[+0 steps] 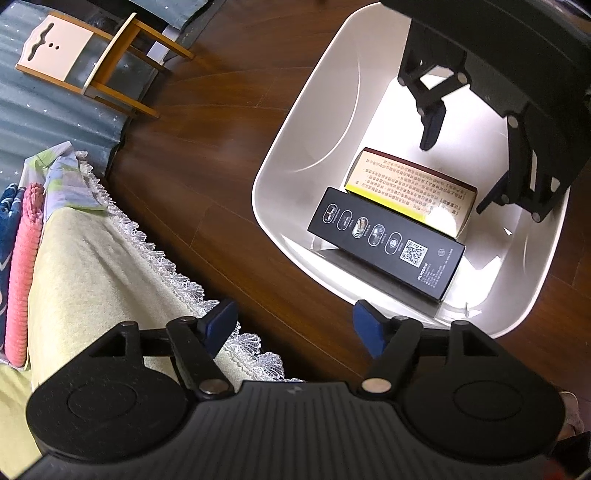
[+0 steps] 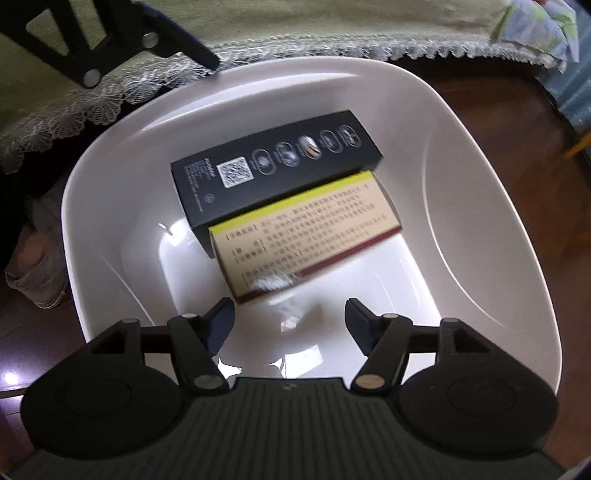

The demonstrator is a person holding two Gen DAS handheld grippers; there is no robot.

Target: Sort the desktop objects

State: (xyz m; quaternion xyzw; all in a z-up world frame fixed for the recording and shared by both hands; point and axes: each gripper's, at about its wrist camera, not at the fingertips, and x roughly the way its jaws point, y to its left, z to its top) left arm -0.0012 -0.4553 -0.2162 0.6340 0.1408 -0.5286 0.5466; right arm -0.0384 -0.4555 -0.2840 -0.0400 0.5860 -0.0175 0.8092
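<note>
A white plastic tub (image 1: 295,155) (image 2: 498,229) sits on the dark wooden floor. Inside it lie a long black box (image 1: 384,242) (image 2: 280,162) with a QR code and a beige box (image 1: 413,188) (image 2: 306,240) printed with text, the beige one leaning against the black one. My left gripper (image 1: 295,325) is open above the floor by the tub's near rim, holding nothing. My right gripper (image 2: 290,325) (image 1: 461,170) is open above the tub's inside, empty, just above the beige box.
A table edge with a pale green cloth and white lace trim (image 1: 110,266) (image 2: 332,33) runs beside the tub. Folded fabrics (image 1: 26,273) lie on it. A small wooden chair (image 1: 88,62) stands farther off. A person's shoe (image 2: 40,273) is near the tub.
</note>
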